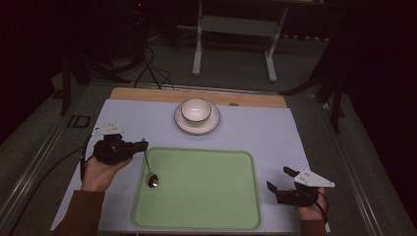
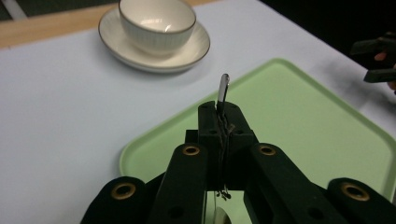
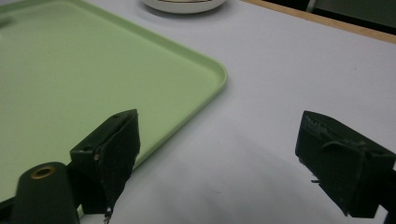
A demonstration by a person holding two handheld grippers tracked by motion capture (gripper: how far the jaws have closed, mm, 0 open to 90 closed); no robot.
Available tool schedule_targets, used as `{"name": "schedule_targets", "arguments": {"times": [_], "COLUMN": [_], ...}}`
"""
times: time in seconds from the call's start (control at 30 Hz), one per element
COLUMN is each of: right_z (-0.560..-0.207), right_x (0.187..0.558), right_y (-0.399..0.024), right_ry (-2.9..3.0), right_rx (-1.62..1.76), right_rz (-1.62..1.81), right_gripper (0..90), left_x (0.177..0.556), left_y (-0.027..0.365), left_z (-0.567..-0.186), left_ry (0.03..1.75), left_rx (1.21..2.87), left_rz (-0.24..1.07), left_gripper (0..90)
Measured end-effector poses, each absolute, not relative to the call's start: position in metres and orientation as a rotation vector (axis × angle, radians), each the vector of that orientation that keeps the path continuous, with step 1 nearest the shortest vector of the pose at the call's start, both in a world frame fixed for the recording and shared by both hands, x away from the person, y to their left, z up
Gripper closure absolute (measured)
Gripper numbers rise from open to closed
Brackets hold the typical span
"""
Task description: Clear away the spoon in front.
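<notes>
So here's where things stand: the left gripper (image 1: 140,145) has its jaws pinched tight on the handle of a small metal spoon (image 1: 149,169). From the high view the handle runs up into the jaws near the left rim of the green tray (image 1: 196,223), and the spoon's bowl hangs down over the tray's left edge. I can't tell whether the bowl is resting on the tray or hovering just above it. In the left gripper view you can see the tip of the handle (image 2: 223,91) poking up past the clamped jaws, so the grip sits partway along the handle, not at the very end.

The right gripper (image 1: 281,180) sits off the tray's right side, over the pale tablecloth (image 1: 265,128), jaws spread wide with nothing between them. It looks like it's just waiting.

Further back there's a white cup (image 1: 196,109) sitting on a saucer (image 1: 196,127), well apart from the spoon and empty as far as I can see.

My read: the pick-up part is done, since the spoon is firmly held. What's left is the carry. My guess is the spoon goes over to the cup or saucer, and that whole trip is not yet made.
</notes>
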State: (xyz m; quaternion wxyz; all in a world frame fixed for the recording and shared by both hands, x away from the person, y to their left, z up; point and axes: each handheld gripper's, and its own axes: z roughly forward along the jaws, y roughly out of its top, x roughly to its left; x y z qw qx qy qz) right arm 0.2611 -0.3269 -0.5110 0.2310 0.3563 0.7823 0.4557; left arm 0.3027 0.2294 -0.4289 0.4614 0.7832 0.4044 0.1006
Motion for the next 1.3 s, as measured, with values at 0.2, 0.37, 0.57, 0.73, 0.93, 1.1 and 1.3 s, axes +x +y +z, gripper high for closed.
{"name": "schedule_targets", "arguments": {"times": [0.2,0.37,0.57,0.73,0.93,1.1,1.3], "right_z": [-0.511,-0.511,-0.510,-0.510,-0.510,-0.510,-0.511], "right_x": [0.261,0.261,0.261,0.261,0.261,0.262,0.262], "right_y": [-0.327,-0.328,-0.328,-0.328,-0.327,-0.327,-0.327], "right_ry": [2.154,2.148,2.150,2.149,2.150,2.151,2.154], "right_rx": [0.979,0.980,0.976,0.977,0.976,0.977,0.974], "right_rz": [1.251,1.256,1.256,1.257,1.254,1.252,1.250], "right_gripper": [13.6,13.6,13.6,13.6,13.6,13.6,13.6], "left_x": [0.320,0.325,0.325,0.322,0.323,0.323,0.324], "left_y": [0.229,0.230,0.232,0.232,0.232,0.231,0.229], "left_z": [-0.449,-0.464,-0.475,-0.481,-0.487,-0.491,-0.499], "left_ry": [1.034,1.057,1.082,1.070,1.061,1.055,1.053], "left_rx": [1.900,1.868,1.852,1.857,1.884,1.894,1.914], "left_rz": [0.273,0.275,0.272,0.272,0.261,0.241,0.204], "left_gripper": [84.2,83.3,81.8,81.1,79.7,78.5,77.3]}}
